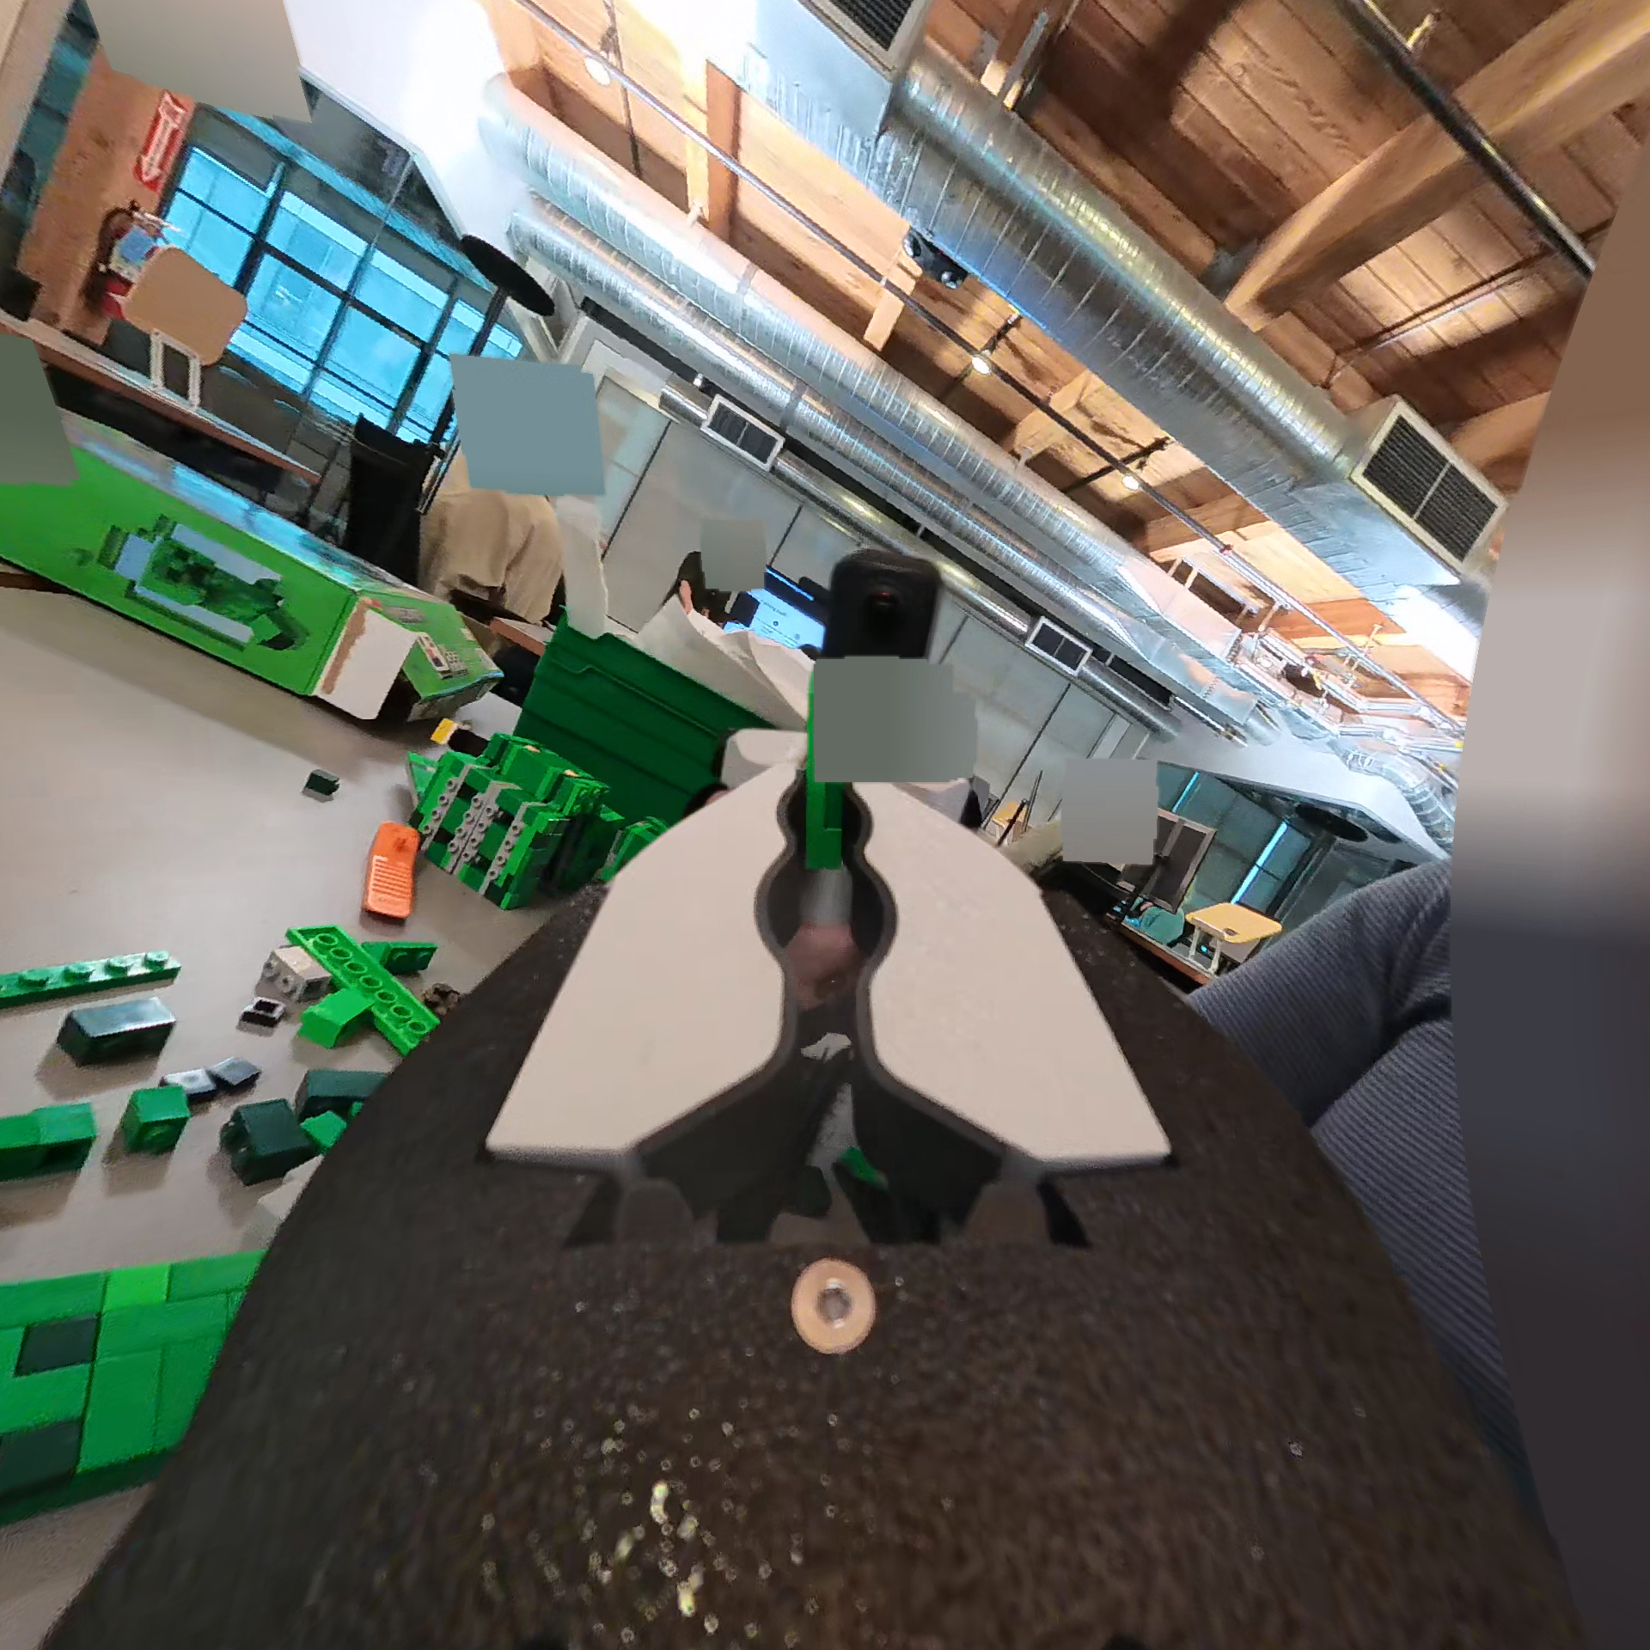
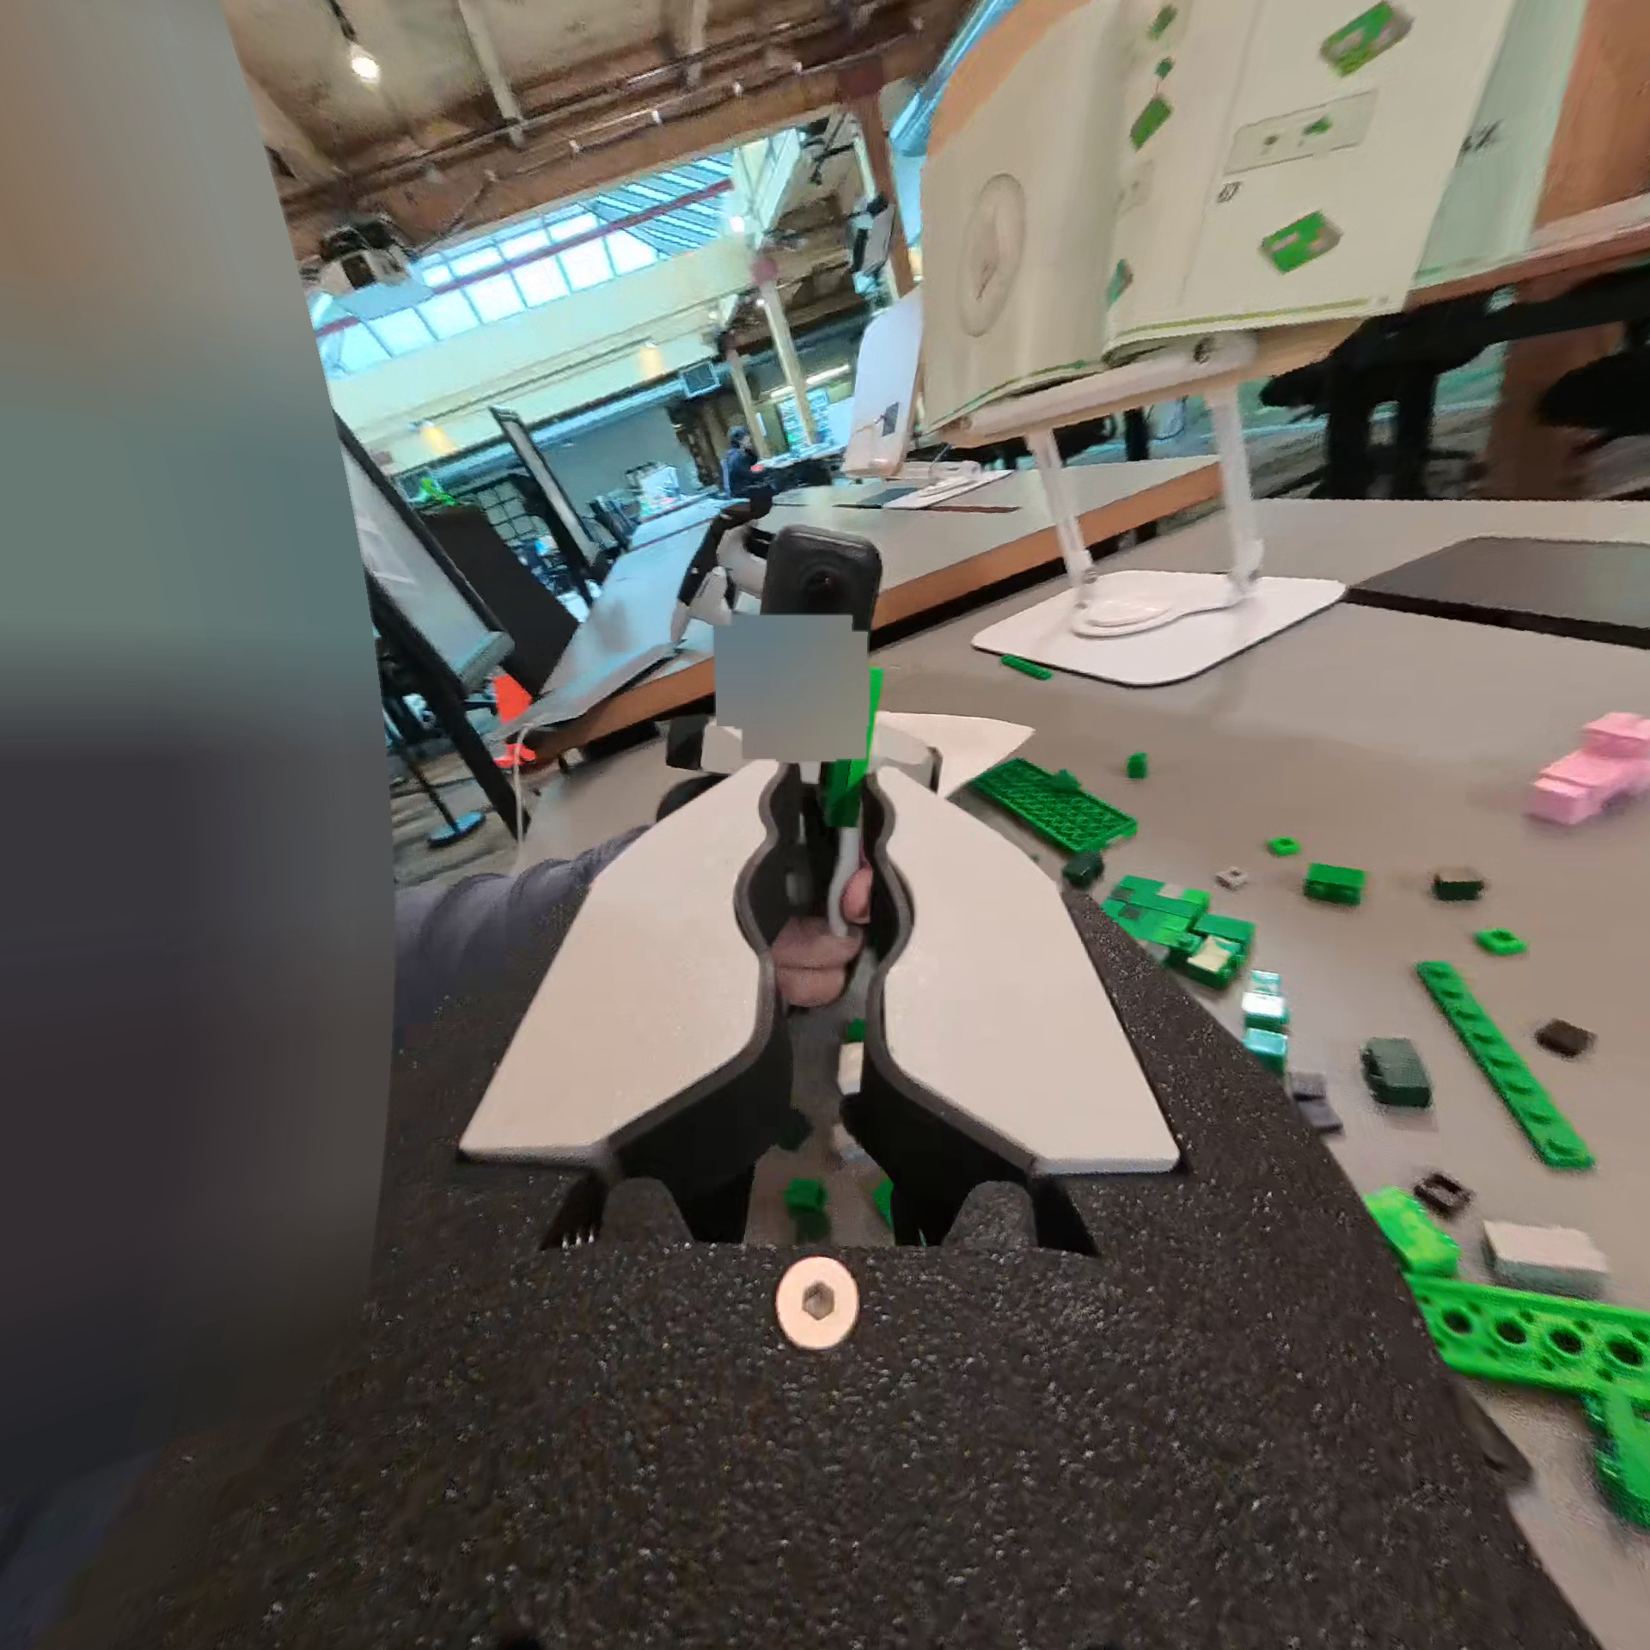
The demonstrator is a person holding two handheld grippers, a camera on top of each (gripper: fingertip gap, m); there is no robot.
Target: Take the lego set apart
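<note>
Both grippers are raised above the grey table and face each other. My left gripper point(image 1: 821, 790) is shut on a small green lego piece point(image 1: 823, 826) at its fingertips. My right gripper point(image 2: 826, 790) is shut on the same green lego piece point(image 2: 844, 786) from the other side. Each view shows the opposite gripper's black camera just beyond the piece: in the left wrist view point(image 1: 879, 607) and in the right wrist view point(image 2: 821, 580). A hand shows through the gap between the fingers. A partly taken-apart green assembly point(image 1: 509, 821) stands on the table at the left.
Loose green bricks and plates point(image 1: 362, 982) lie on the table, with an orange brick separator point(image 1: 390, 870), a green box point(image 1: 223, 580) and a flat green panel point(image 1: 89, 1357). A booklet on a white stand point(image 2: 1161, 625), a pink lego pig point(image 2: 1589, 777) and a long green plate point(image 2: 1500, 1062) are at the right. Only a small space, under 4 cm, lies between the two pairs of fingers. Both grippers' tips are roughly 20 cm from the partly taken-apart green assembly point(image 1: 509, 821).
</note>
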